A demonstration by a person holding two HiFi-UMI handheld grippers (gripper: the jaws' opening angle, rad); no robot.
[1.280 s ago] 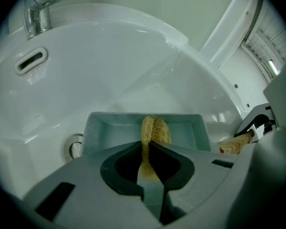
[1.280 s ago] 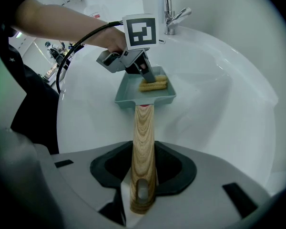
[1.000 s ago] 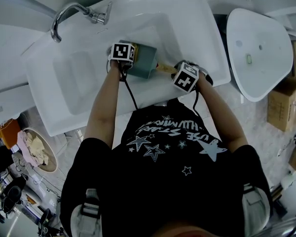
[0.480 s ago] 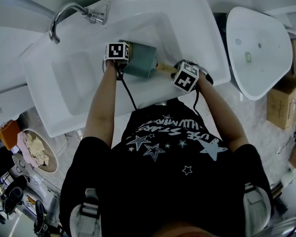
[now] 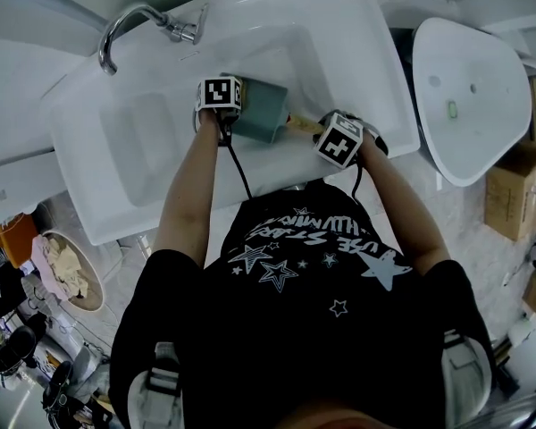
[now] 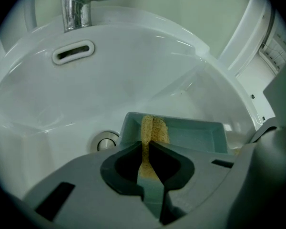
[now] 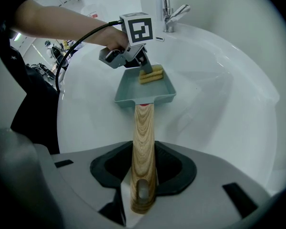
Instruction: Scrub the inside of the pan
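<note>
A grey-green rectangular pan (image 5: 264,112) (image 7: 145,93) lies in the white sink (image 5: 339,25). Its wooden handle (image 7: 144,132) (image 5: 300,124) points toward me. My right gripper (image 7: 144,175) (image 5: 322,132) is shut on the handle near its end. My left gripper (image 6: 149,146) (image 7: 145,67) (image 5: 237,107) is shut on a yellow sponge (image 6: 154,128) (image 7: 151,74). It points steeply down and presses the sponge onto the pan's inside, near the far wall. In the head view the left gripper's marker cube hides the sponge.
A chrome faucet (image 5: 129,25) (image 7: 164,4) stands at the sink's back, above an overflow slot (image 6: 74,51). The drain (image 6: 105,141) lies just left of the pan. A second white basin (image 5: 469,88) and cardboard boxes (image 5: 518,186) are at the right.
The left gripper with the sponge slid a little left across the pan, then back to the right. The right gripper and the handle stayed put.
</note>
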